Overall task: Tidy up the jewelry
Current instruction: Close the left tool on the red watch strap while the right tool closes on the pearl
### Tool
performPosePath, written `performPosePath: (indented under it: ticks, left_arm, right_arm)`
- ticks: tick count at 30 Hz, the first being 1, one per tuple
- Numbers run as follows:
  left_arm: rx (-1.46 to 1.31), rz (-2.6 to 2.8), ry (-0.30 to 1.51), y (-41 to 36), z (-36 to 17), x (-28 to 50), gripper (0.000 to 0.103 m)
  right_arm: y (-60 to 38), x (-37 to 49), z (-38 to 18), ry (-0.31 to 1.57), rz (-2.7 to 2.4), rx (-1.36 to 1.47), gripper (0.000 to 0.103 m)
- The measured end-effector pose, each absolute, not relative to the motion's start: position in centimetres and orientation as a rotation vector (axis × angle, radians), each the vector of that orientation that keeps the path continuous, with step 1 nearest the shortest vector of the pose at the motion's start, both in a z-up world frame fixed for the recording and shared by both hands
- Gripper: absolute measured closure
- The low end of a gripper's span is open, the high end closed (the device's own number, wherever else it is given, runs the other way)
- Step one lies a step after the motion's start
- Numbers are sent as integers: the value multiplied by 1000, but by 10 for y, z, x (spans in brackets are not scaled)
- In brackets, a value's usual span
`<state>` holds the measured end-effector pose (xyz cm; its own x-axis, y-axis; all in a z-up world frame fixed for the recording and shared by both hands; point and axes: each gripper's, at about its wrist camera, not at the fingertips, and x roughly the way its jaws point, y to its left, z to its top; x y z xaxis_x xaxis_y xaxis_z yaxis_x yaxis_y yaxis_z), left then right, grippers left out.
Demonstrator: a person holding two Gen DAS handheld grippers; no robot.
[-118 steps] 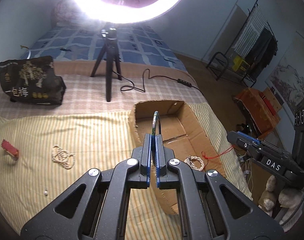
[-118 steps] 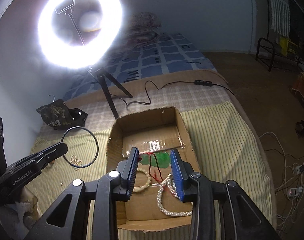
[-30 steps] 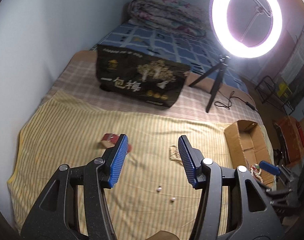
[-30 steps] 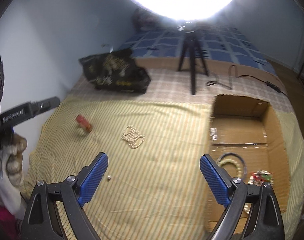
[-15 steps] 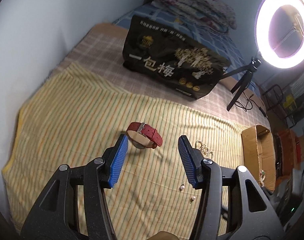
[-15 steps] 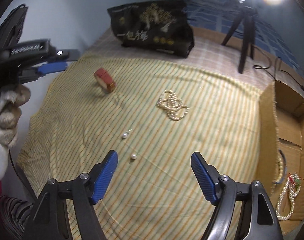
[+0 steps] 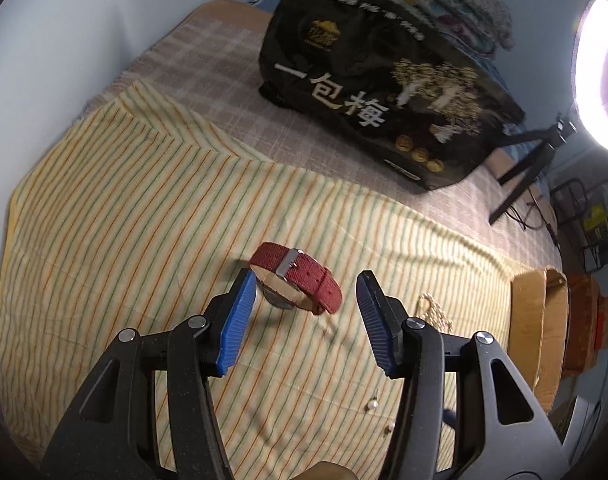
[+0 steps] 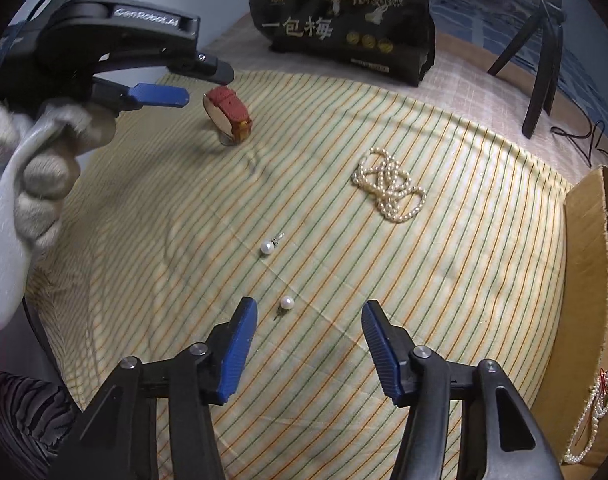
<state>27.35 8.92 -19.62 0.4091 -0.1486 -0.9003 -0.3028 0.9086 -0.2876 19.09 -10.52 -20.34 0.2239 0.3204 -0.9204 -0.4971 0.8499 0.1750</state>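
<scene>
A red-strapped watch (image 7: 296,280) stands on its side on the striped cloth, right at the tips of my open left gripper (image 7: 307,276); its blue pads flank the watch without pressing it. In the right wrist view the watch (image 8: 228,114) sits far left, next to the left gripper's blue fingers (image 8: 156,95). My right gripper (image 8: 309,304) hangs low over the cloth, its jaws closing. A pearl stud (image 8: 287,303) lies between them near the left pad, untouched. A second pearl stud (image 8: 267,247) and a heaped pearl necklace (image 8: 389,186) lie farther off.
A cardboard box (image 8: 583,280) at the right edge holds beaded strings (image 8: 591,412). A black printed bag (image 7: 383,92) stands behind the cloth. The ring light's tripod (image 8: 543,60) stands at the back right. A gloved hand (image 8: 44,168) holds the left gripper.
Both grippers have sunk toward the cloth. The left one has come up to the red watch. The right one's jaws have narrowed and now bracket the nearer pearl stud.
</scene>
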Motion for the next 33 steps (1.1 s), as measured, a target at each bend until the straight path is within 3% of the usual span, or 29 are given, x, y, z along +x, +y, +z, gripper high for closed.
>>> performPosePath:
  ticks: [10, 33]
  left_arm:
    - [-519, 164, 1172, 106, -216, 287, 50]
    - [-484, 122, 1163, 99, -221, 288, 54]
  right_arm:
    - [-100, 195, -214, 1252, 592, -155, 63]
    - [-97, 216, -232, 1294, 590, -63, 81]
